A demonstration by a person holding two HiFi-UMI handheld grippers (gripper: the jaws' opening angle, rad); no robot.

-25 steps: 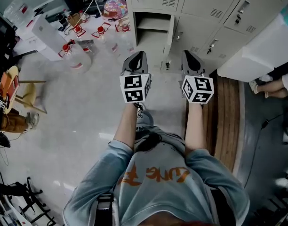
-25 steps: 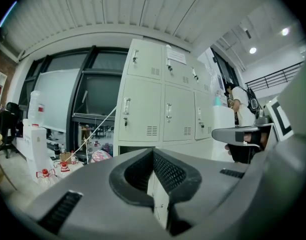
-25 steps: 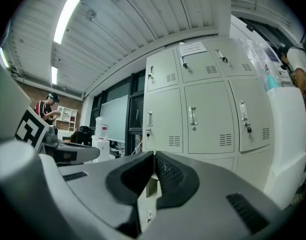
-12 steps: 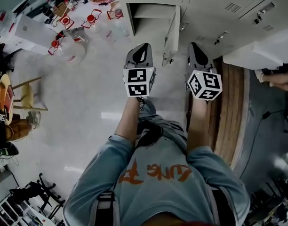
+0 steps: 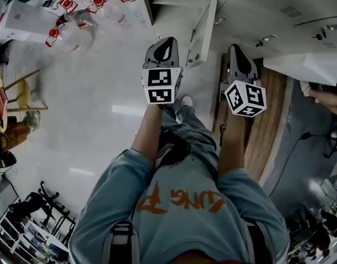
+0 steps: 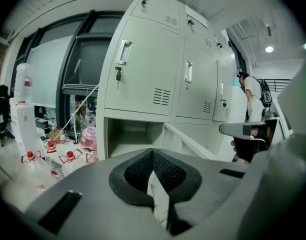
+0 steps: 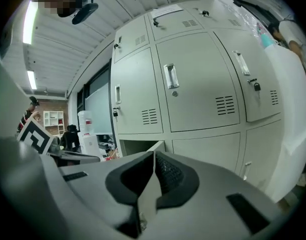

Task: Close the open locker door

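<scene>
Head view shows the left gripper [image 5: 164, 47], jaws pressed together on nothing, short of the open locker door [image 5: 203, 26], which juts out from the bottom-row compartment [image 5: 169, 11]. The right gripper [image 5: 238, 59], likewise closed and empty, hangs just right of the door. Judged at the approach stage: no contact yet, and next a gripper must press the door's outer face to swing it shut.

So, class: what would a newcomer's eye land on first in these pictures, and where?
The marker-cubed left gripper and right gripper, both shut and empty, side by side mid-frame in the head view. Just beyond them the open locker door juts out from the lower row of grey lockers. To its left, red-capped bottles crowd the floor.
</scene>
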